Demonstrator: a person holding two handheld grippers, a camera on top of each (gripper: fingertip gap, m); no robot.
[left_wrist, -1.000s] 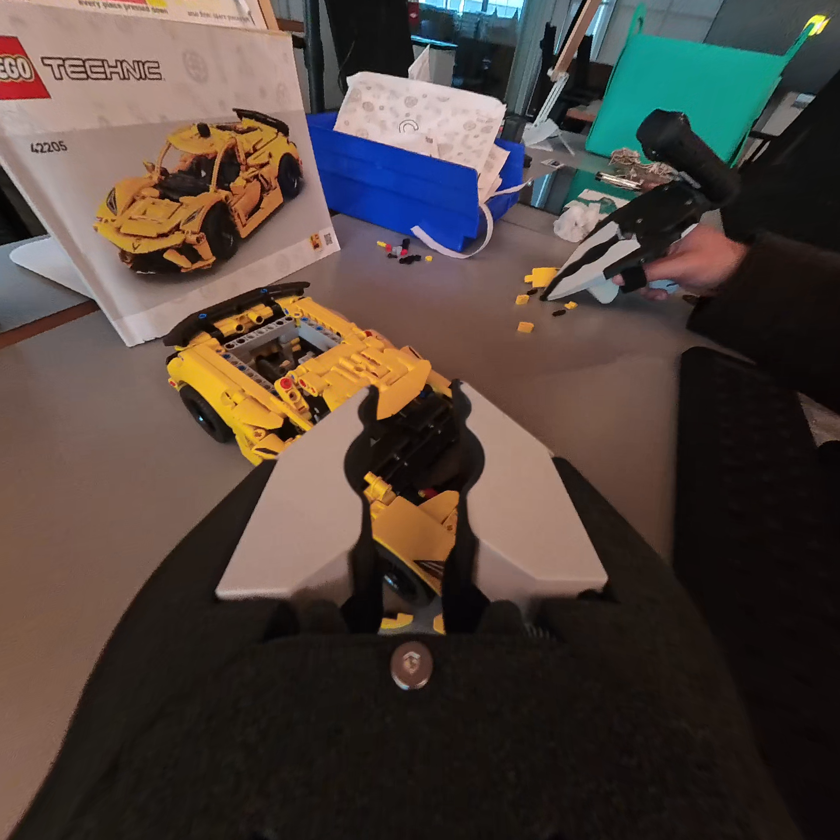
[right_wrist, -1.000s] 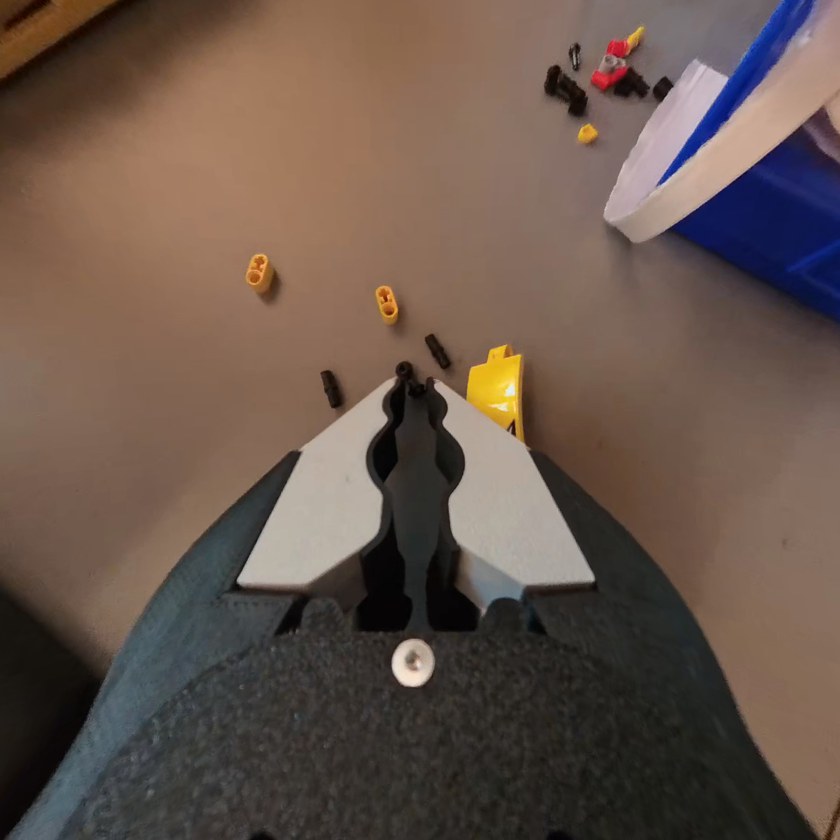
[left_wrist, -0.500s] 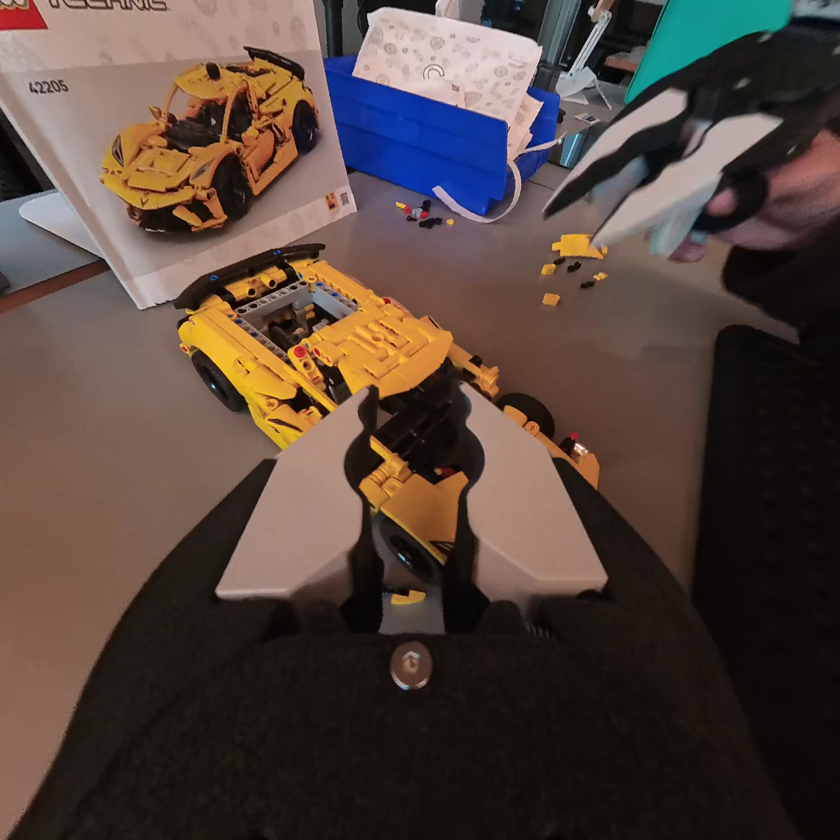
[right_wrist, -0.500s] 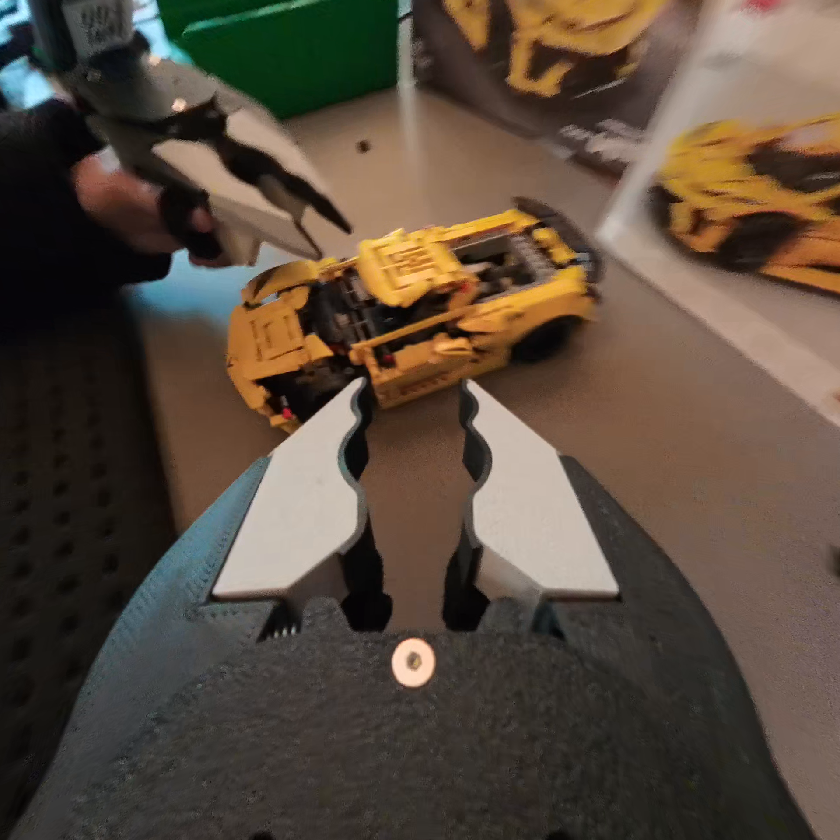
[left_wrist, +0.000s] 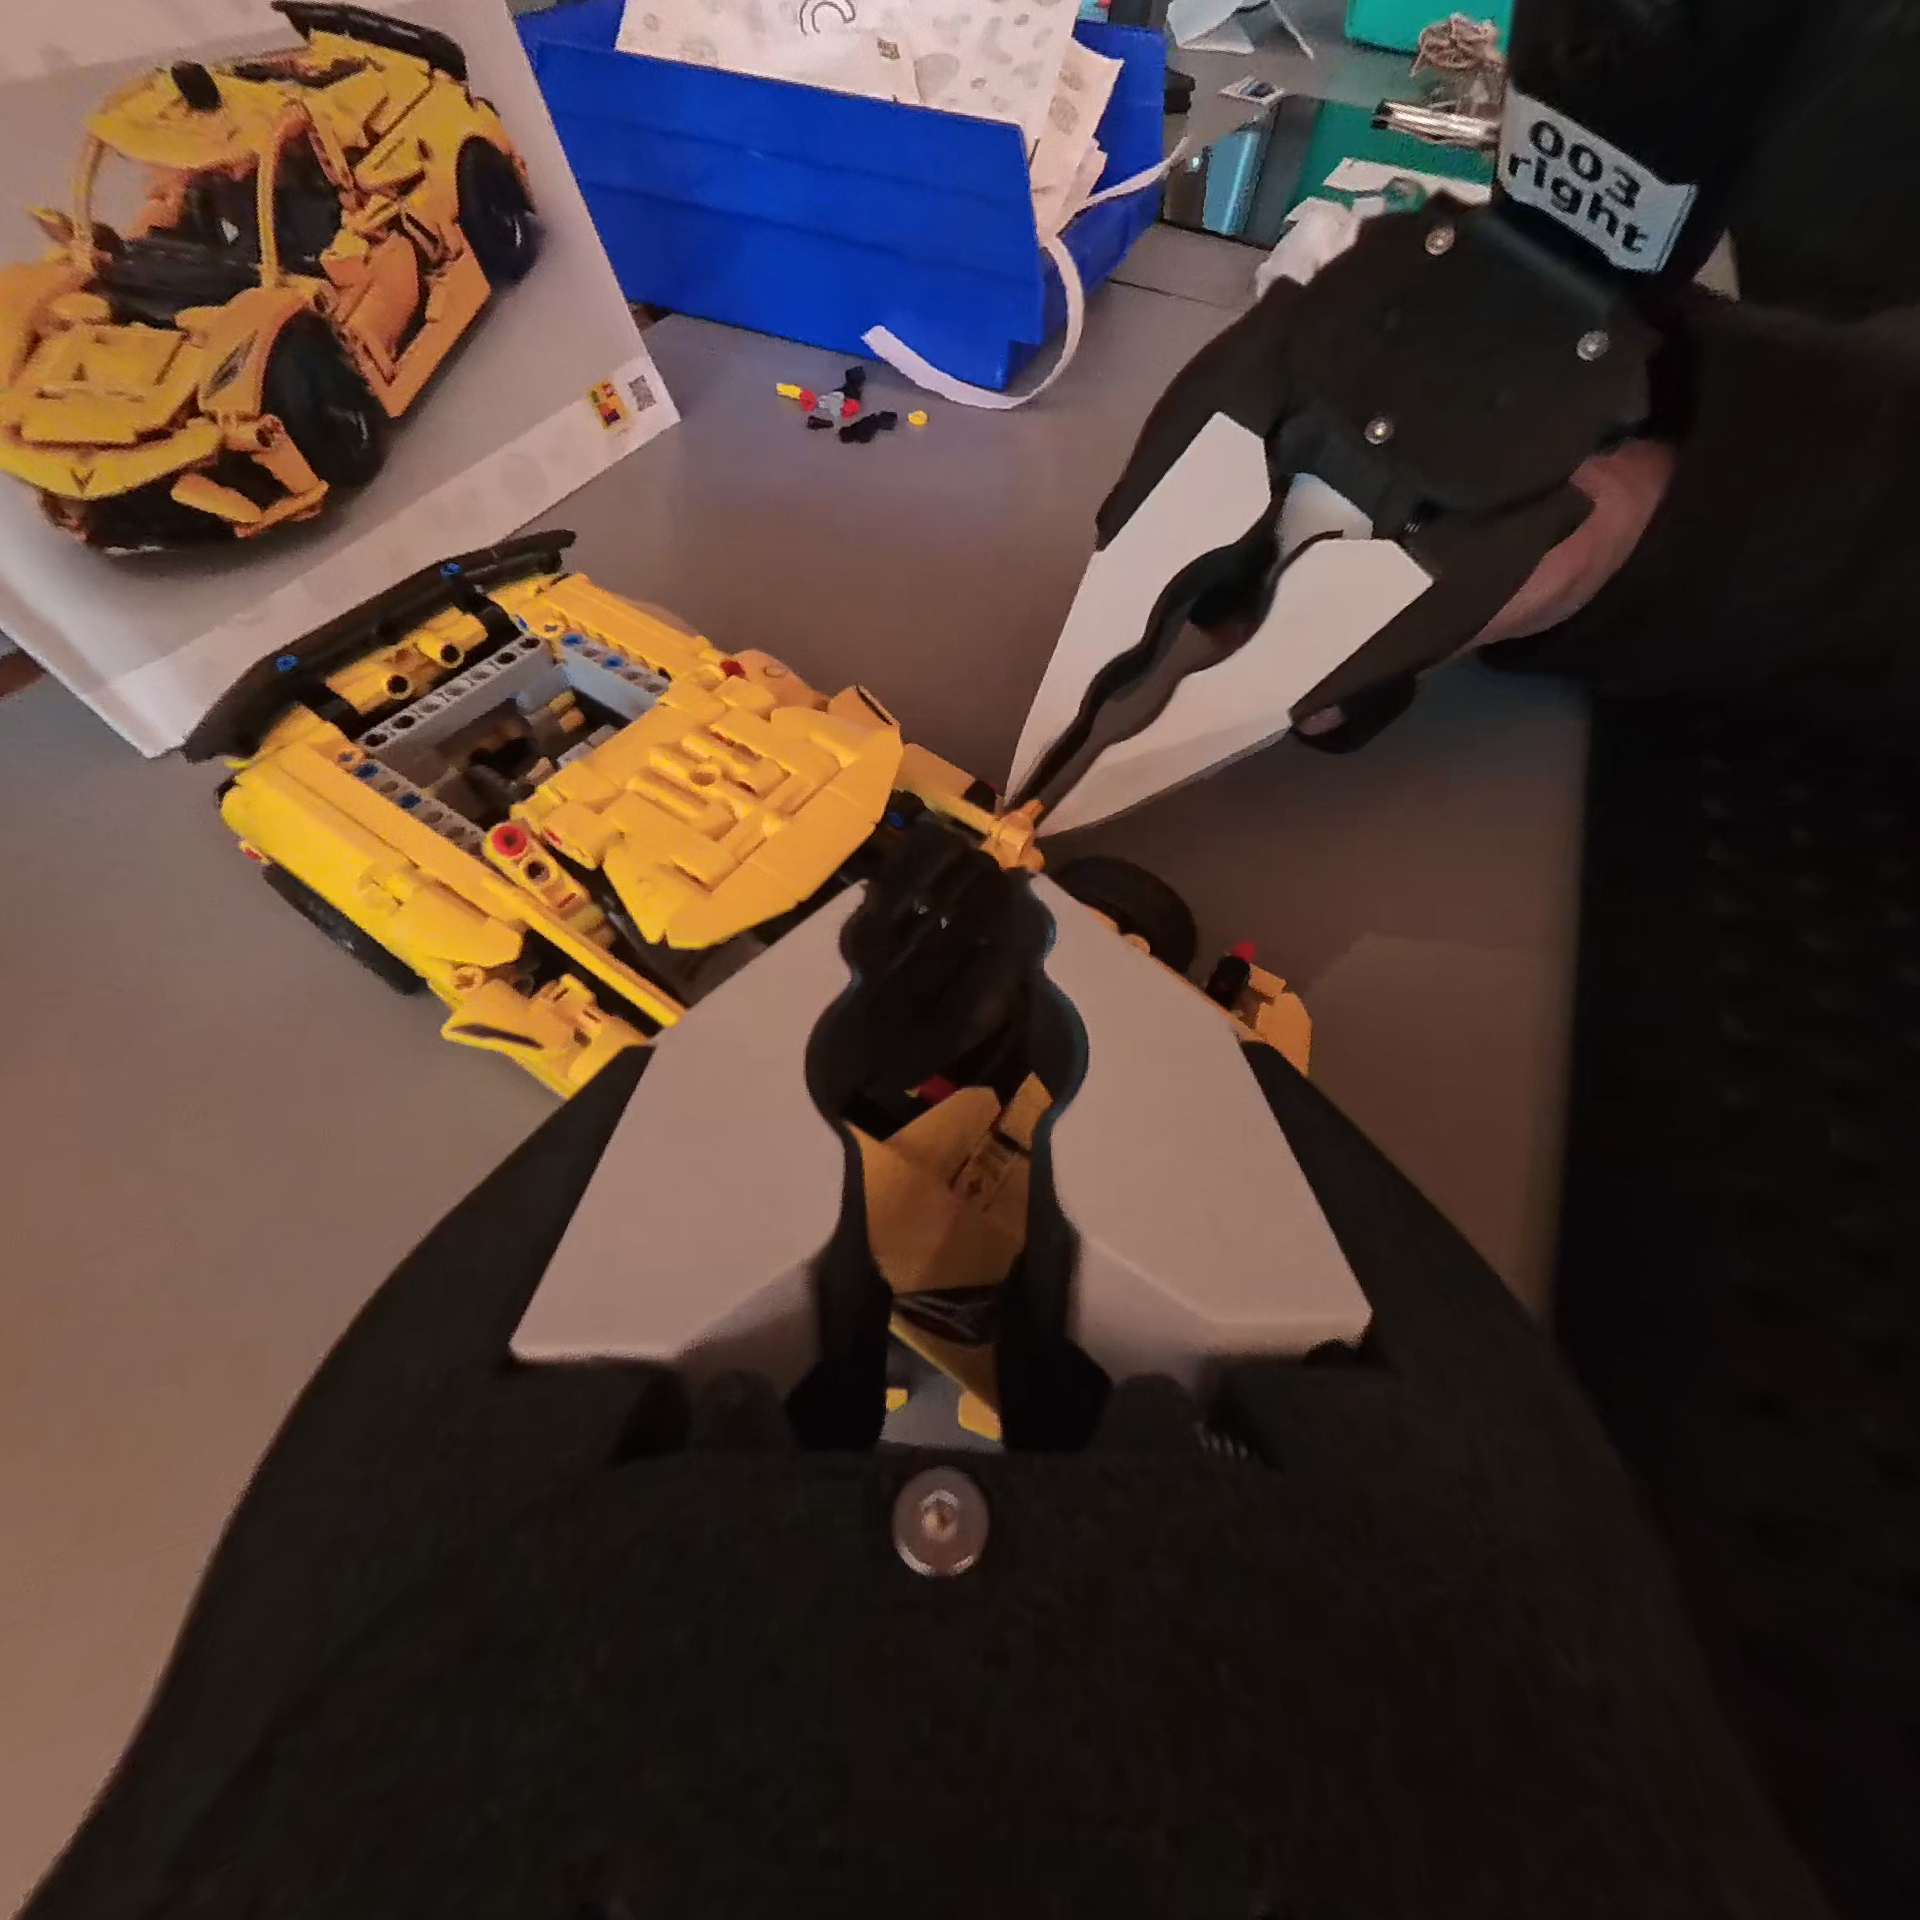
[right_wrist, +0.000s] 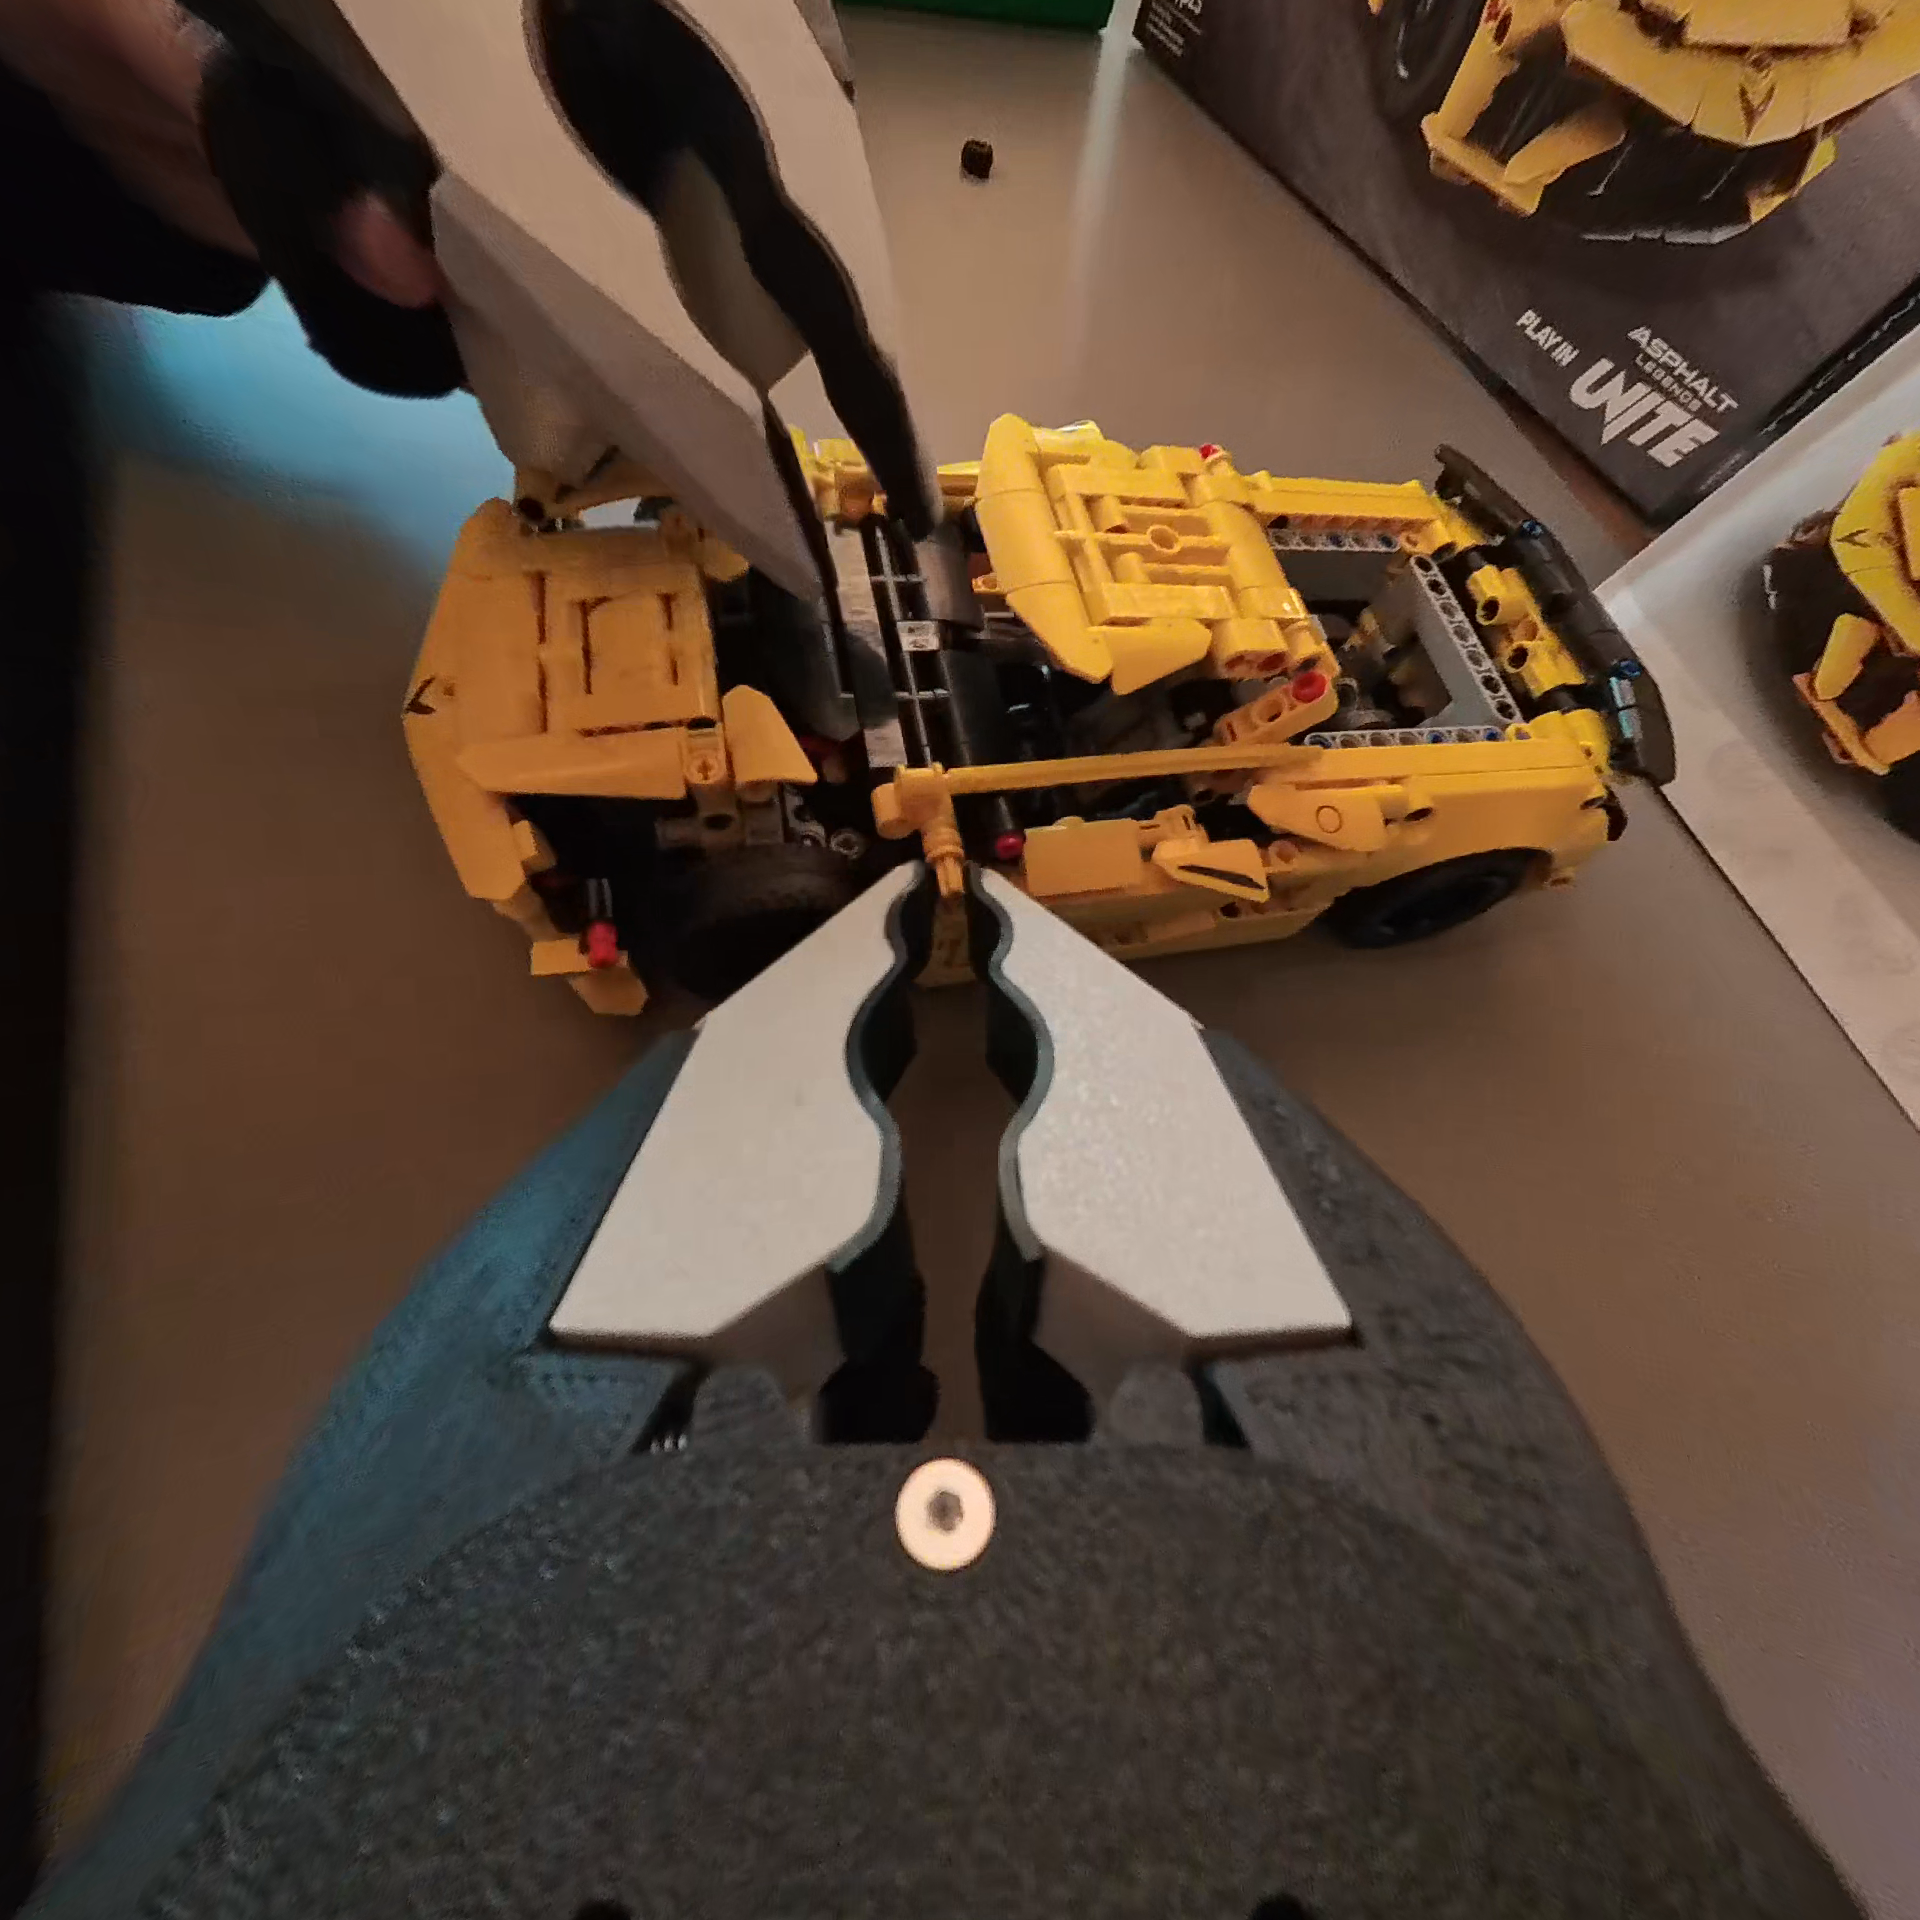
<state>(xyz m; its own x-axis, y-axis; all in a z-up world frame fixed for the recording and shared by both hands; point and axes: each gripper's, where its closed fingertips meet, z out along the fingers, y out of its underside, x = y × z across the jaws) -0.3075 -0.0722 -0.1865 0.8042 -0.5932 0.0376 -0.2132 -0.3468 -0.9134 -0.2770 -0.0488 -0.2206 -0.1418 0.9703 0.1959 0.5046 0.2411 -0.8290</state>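
A yellow brick-built sports car (left_wrist: 623, 810) sits on the grey table (left_wrist: 156, 1195), its nose toward the person and its engine bay open at the rear, seemingly so both tools can reach into the cabin from opposite sides. The left gripper (left_wrist: 940, 894) comes down over the front half of the car at about 6 o'clock in its own view; its jaws stand moderately apart, straddling the dark cockpit framework, and whether the pads actually press on it cannot be told. The right gripper (right_wrist: 943, 883) approaches from the car's side, its jaws narrowed to a slim gap around a small yellow pin connector (right_wrist: 945, 847) jutting from the end of a long yellow axle (right_wrist: 1122, 774) along the door line; the tips look to be at or just touching that piece. At 11 o'clock in the left wrist view leans a printed box (left_wrist: 312, 260) picturing the same car, with a blue bin (left_wrist: 810, 208) of papers at 12 o'clock and loose small parts (left_wrist: 847, 410) scattered before it.
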